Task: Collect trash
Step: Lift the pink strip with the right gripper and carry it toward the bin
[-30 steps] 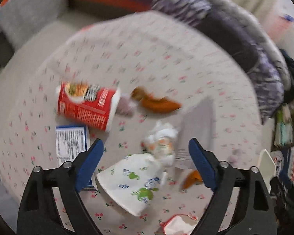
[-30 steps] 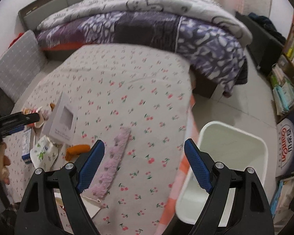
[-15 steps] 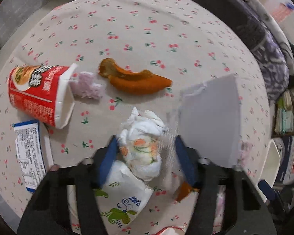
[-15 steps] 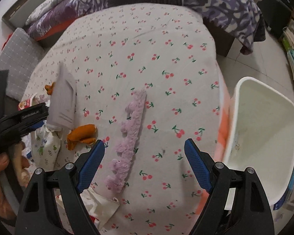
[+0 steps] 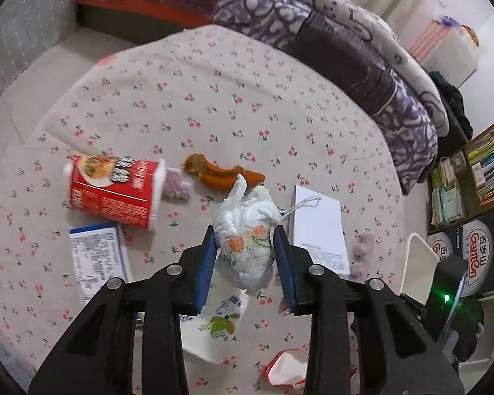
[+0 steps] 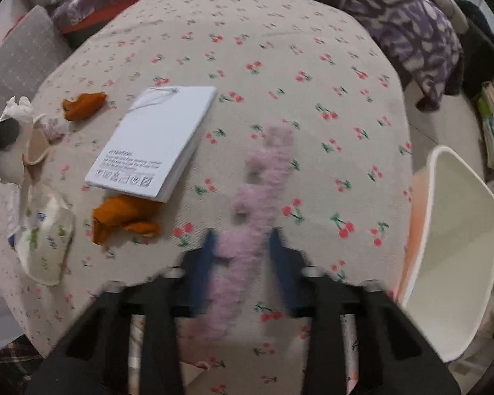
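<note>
My left gripper (image 5: 244,240) is shut on a crumpled white tissue wad (image 5: 245,230) and holds it above the cherry-print bed sheet (image 5: 214,98). The wad also shows at the left edge of the right wrist view (image 6: 11,138). My right gripper (image 6: 241,247) is low over a fuzzy pink strip (image 6: 257,191); its jaws straddle the strip, narrowed, blurred by motion. The white trash bin (image 6: 457,230) stands beside the bed at the right.
On the sheet lie a red noodle cup (image 5: 113,194), orange peels (image 5: 224,172) (image 6: 125,217), a white box (image 6: 154,141), a blue-edged carton (image 5: 97,256) and a printed paper cup (image 6: 46,247). A purple quilt (image 5: 313,33) and a bookshelf (image 5: 487,164) lie beyond.
My left gripper closed on the tissue wad and lifted it. My right gripper dropped down onto the pink strip and its jaws narrowed around it. The white box fell flat.
</note>
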`<state>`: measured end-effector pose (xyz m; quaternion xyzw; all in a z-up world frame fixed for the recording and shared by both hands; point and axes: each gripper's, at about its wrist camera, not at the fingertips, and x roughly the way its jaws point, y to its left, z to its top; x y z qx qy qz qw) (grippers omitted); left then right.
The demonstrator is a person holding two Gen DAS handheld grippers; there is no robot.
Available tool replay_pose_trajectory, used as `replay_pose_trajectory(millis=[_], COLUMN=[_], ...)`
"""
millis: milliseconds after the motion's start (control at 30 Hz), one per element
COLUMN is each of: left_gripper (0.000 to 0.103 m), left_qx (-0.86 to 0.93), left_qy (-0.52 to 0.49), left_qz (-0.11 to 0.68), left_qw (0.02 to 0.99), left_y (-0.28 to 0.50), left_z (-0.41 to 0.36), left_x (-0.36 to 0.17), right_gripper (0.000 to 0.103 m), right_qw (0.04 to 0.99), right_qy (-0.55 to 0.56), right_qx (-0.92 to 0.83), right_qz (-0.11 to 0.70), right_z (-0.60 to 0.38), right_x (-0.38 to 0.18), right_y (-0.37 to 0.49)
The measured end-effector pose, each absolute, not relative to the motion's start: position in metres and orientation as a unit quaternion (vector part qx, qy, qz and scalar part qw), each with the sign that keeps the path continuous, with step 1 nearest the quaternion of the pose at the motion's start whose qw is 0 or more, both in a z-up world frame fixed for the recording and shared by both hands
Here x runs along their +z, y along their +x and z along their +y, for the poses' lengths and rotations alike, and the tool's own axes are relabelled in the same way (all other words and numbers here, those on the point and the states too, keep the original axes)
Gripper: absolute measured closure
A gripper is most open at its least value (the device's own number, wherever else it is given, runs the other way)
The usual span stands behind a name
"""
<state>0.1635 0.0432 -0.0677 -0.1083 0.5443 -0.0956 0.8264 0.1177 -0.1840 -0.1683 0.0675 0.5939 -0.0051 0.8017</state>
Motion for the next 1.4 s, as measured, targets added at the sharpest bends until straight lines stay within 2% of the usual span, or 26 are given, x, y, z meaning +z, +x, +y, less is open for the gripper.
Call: replay_pose_trajectory(millis=[200, 433, 667, 900, 1400], left_gripper=[0.070, 0.070, 0.070, 0.070, 0.070], left_qx=[-0.097, -0.096, -0.101, -0.109, -0.139], left_qy=[-0.128, -0.120, -0.090, -0.075, -0.056], left_qz=[0.515, 0.437, 0.363, 0.332, 0.326], left_qw=[0.842, 0.886, 0.922, 0.934, 0.934], left_y=[0.156, 0.141, 0.121, 0.109, 0.096], left_z=[0.056, 0.052, 0.030, 0.013, -0.028], left_x=[-0.049, -0.012, 0.015, 0.023, 0.016], right_gripper=[0.075, 0.075, 0.075, 0.075, 0.075], right_qw=[0.840, 0.901, 0.934, 0.944, 0.945], right_qy=[0.102, 0.098, 0.083, 0.080, 0.095], right_qx=[0.010, 0.027, 0.017, 0.011, -0.021], right_qz=[0.533, 0.422, 0.347, 0.321, 0.313], right_z=[-0.190, -0.180, -0.184, -0.194, -0.235], right_x=[-0.128, -0.065, -0.034, -0.022, -0.014], right_y=[0.121, 0.113, 0.101, 0.088, 0.069])
